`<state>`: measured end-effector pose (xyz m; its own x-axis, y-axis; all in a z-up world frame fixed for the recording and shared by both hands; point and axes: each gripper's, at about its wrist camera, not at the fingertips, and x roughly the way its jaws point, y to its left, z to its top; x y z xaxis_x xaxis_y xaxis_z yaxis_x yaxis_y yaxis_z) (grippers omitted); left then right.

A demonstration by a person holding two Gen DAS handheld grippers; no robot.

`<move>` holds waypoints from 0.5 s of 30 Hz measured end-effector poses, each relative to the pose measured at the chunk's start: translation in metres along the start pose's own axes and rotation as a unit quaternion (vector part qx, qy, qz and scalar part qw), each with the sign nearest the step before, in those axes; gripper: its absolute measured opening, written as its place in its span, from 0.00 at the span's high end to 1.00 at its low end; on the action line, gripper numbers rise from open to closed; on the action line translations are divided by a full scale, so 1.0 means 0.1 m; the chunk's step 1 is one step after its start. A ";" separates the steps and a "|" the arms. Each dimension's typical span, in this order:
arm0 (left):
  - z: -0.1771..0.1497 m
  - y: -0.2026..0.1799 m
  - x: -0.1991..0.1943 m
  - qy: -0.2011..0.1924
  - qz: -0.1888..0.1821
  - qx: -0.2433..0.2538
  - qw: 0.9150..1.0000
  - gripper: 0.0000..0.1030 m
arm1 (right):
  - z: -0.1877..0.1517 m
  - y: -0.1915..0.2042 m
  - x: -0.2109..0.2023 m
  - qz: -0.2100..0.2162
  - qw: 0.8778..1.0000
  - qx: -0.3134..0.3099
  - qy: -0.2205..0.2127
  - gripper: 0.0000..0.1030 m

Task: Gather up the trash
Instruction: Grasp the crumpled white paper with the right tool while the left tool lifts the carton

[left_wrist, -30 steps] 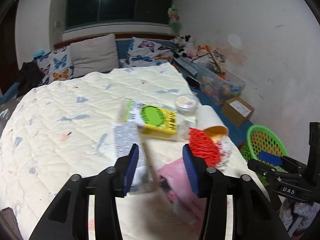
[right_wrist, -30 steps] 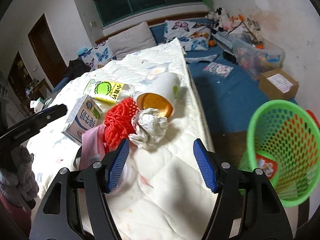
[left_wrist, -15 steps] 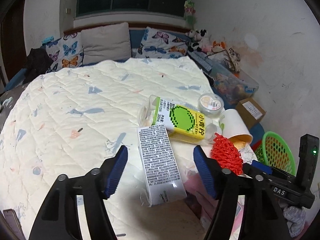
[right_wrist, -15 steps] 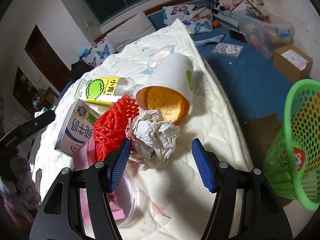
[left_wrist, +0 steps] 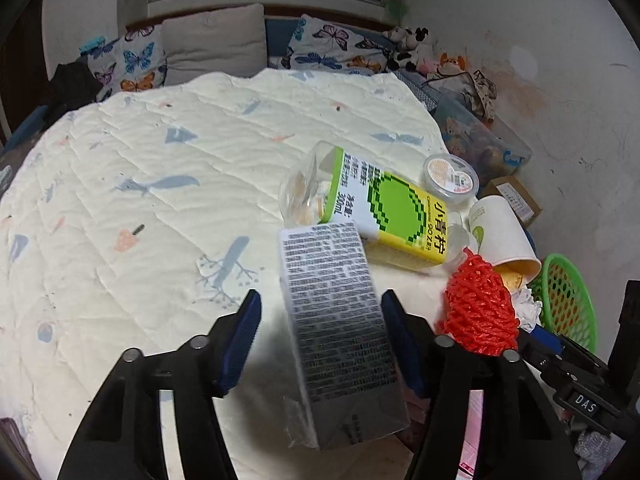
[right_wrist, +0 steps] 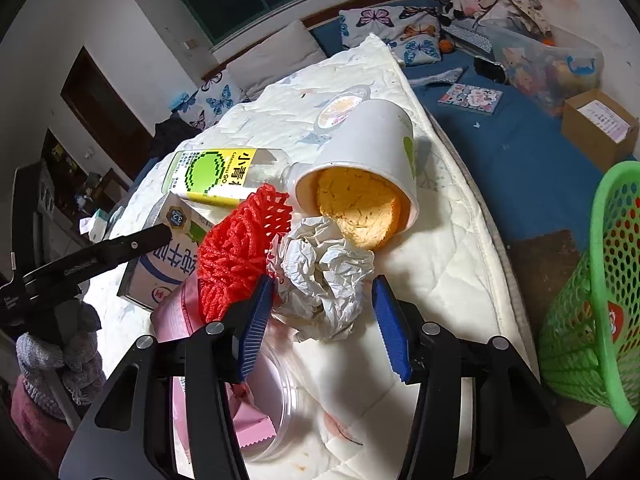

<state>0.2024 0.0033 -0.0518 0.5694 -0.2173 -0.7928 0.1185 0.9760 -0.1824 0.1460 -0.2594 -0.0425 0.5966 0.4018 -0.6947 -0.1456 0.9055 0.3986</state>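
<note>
Trash lies on the quilted bed (left_wrist: 140, 184). My left gripper (left_wrist: 320, 312) is open around a grey milk carton (left_wrist: 336, 320), jaws either side, not touching. Behind it lie a yellow-green juice bottle (left_wrist: 396, 216), a red foam net (left_wrist: 480, 312), a tipped paper cup (left_wrist: 504, 232) and a small lidded tub (left_wrist: 450, 178). My right gripper (right_wrist: 322, 316) is open around a crumpled white paper ball (right_wrist: 324, 276), with the red net (right_wrist: 236, 248), the cup (right_wrist: 368, 176) and the milk carton (right_wrist: 168, 256) around it. A green basket (right_wrist: 600, 288) stands on the floor to the right.
A clear plastic lid (right_wrist: 276, 408) and pink wrapper (right_wrist: 180, 316) lie under my right gripper. Pillows (left_wrist: 212, 44) line the bed's far end. A cardboard box (right_wrist: 596, 128), a clear storage bin (right_wrist: 548, 68) and stuffed toys sit on the blue floor beside the wall.
Both grippers moved forward and down. The left one now straddles the milk carton; the right one now straddles the paper ball. Both stay open.
</note>
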 end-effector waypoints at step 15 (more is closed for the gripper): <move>-0.07 -0.06 -0.39 -0.039 -0.023 0.002 0.999 0.62 | -0.05 0.14 -0.44 -0.020 0.997 -0.038 -0.059 0.59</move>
<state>0.1736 0.0057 -0.0241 0.6253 -0.2612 -0.7354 0.1492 0.9650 -0.2158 0.1141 -0.2639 -0.0096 0.6905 0.3512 -0.6323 -0.1769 0.9297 0.3231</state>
